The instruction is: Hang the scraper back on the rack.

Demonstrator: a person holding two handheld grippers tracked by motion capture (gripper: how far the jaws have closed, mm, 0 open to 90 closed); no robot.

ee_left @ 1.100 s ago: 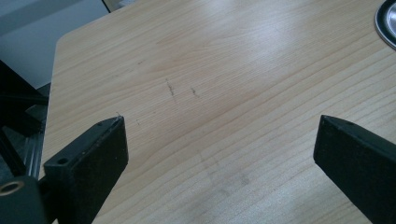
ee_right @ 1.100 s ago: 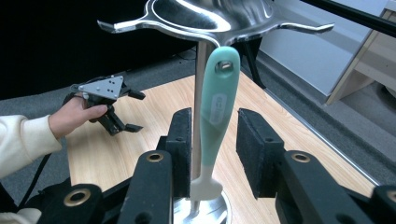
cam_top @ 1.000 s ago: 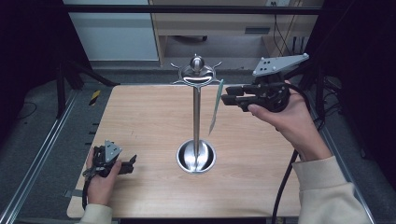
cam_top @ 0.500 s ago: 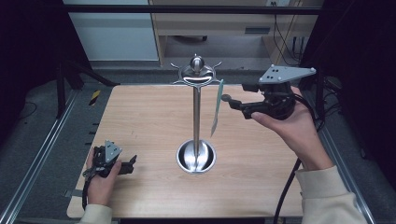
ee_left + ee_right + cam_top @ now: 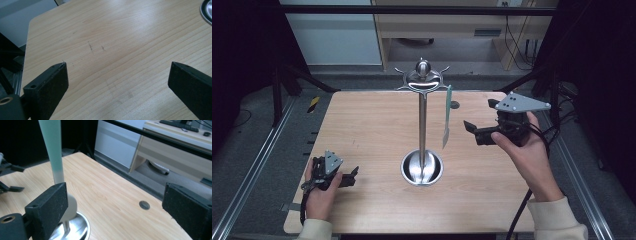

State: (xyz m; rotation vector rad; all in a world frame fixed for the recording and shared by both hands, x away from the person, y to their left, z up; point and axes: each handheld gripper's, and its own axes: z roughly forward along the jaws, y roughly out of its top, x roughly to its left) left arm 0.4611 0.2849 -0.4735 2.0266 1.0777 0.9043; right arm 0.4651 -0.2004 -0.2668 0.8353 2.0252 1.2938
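A chrome utensil stand [image 5: 422, 125] rises from the middle of the wooden surface [image 5: 362, 130], its round base [image 5: 422, 168] resting just toward 6 o'clock of centre and its hooked crown [image 5: 423, 76] topped by a ball. From a hook on the 3 o'clock side of the crown hangs a slim pale-green utensil [image 5: 446, 116], its lower end pale and free in the air, clear of the pole.

The right tool [image 5: 472, 131] is held in the air at 3 o'clock of the stand, near the hanging utensil but apart from it, with its jaws spread wide and nothing between them. In the right gripper view the green handle [image 5: 53, 150] comes down from the top at about 10 o'clock, passing behind the left jaw, with the stand's base [image 5: 75, 227] below it and a small round dark disc [image 5: 144, 205] set in the surface between the jaws.

The left tool [image 5: 348, 175] lies low at about 8 o'clock of the stand, well apart from it, in the person's hand [image 5: 319, 197]. Its jaws stand wide over bare wood in the left gripper view, where the edge of the stand's base [image 5: 207, 10] shows at 2 o'clock.
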